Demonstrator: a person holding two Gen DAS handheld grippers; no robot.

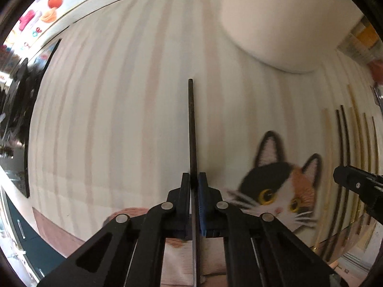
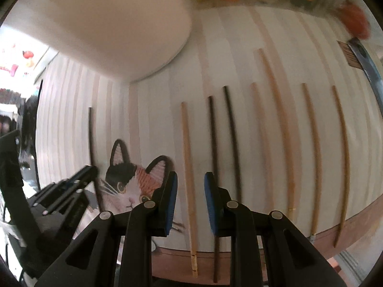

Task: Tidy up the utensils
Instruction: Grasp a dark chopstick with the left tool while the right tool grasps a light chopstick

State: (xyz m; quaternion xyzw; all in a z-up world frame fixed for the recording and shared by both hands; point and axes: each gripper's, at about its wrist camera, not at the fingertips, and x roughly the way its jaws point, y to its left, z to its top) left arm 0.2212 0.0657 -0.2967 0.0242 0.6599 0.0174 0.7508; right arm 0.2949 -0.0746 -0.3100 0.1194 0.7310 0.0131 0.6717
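Note:
My left gripper [image 1: 194, 179] points down at the striped placemat [image 1: 119, 119] and is shut on a dark chopstick [image 1: 191, 119], which runs straight out between its pads. The right wrist view shows that same gripper [image 2: 88, 169] at the left, beside the chopstick [image 2: 91, 131]. My right gripper [image 2: 190, 179] hangs over a row of chopsticks with its jaws partly apart. A light wooden chopstick [image 2: 186, 138] lies between the blue pads, with a gap on both sides. A dark chopstick [image 2: 213, 143] lies just right of the right pad.
A large white cylindrical holder [image 1: 275, 19] [image 2: 107, 24] stands at the far side of the mat. A calico cat patch [image 1: 282, 186] [image 2: 129, 181] sits between the grippers. Another dark chopstick [image 2: 232, 138] and several light ones [image 2: 277, 119] lie in a row to the right. Blurred colourful items line the far edge.

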